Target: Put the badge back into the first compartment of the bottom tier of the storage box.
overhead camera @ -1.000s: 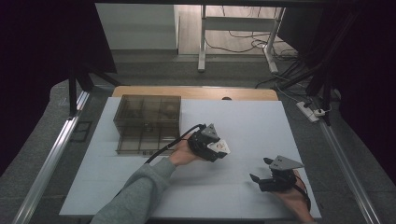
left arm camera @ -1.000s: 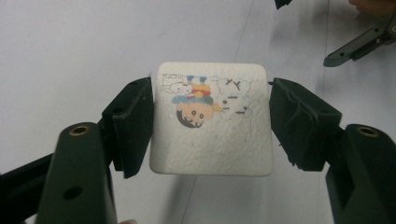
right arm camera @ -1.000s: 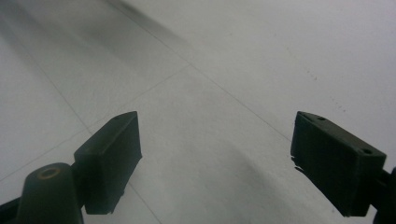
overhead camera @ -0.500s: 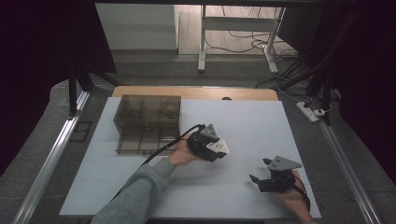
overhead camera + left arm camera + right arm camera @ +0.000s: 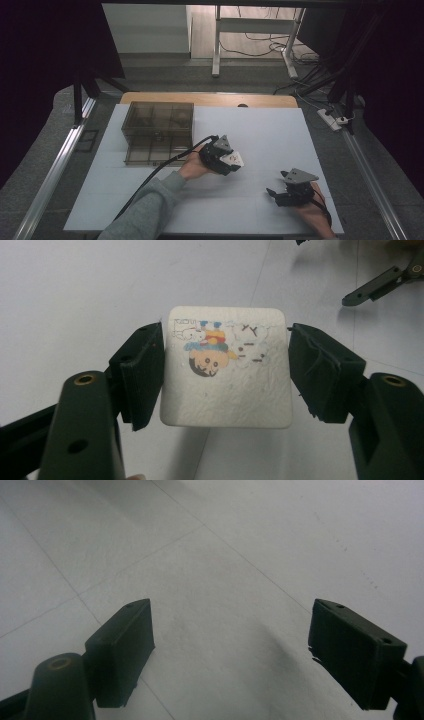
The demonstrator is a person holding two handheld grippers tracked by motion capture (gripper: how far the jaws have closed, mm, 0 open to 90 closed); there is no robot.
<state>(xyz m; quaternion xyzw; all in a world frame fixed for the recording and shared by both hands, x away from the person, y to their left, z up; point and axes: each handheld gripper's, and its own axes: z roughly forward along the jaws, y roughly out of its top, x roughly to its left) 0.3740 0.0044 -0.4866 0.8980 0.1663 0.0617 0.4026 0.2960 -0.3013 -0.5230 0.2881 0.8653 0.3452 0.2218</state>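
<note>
The picture on the white packet (image 5: 227,367) is upside down and too blurry to read. The left gripper (image 5: 226,159) squeezes that packet between its jaws, above the middle of the desk (image 5: 260,125). The right gripper (image 5: 286,195) rests near the desk's front right corner, jaws wide apart, holding nothing.

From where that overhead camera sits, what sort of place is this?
Probably a lab or recording workspace, not a home: a white table framed by metal rails, dark curtains at the sides, and loose cables and a power strip on the floor.
</note>
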